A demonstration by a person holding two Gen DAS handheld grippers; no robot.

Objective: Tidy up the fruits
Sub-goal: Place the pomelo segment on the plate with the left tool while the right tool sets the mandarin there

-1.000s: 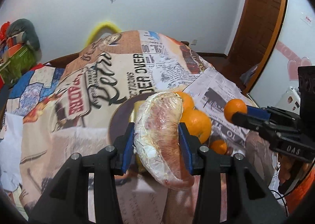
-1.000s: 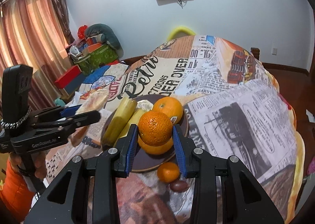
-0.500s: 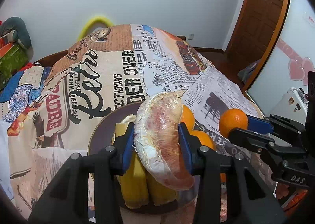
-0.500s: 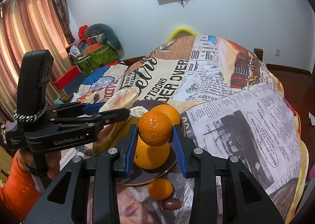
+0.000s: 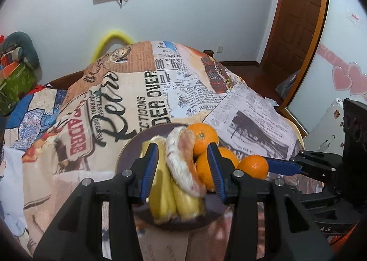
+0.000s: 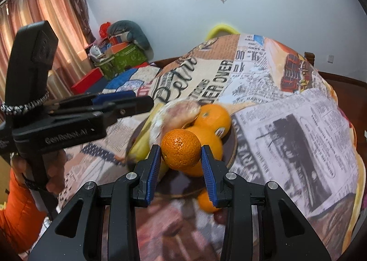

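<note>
A dark round plate on the printed tablecloth holds yellow bananas, two oranges and a plastic-wrapped pomelo wedge. My left gripper is open, its jaws wide either side of the wedge, which lies on the bananas. My right gripper is shut on a small mandarin and holds it over the plate's near side. The mandarin also shows in the left wrist view. The wedge shows in the right wrist view.
A loose small orange and a dark reddish fruit lie on the cloth just in front of the plate. The table drops off at right. Boxes and bags stand by the curtains.
My left gripper has opened and let go of the pomelo wedge, which now lies on the plate. My right gripper with the mandarin has come closer over the plate.
</note>
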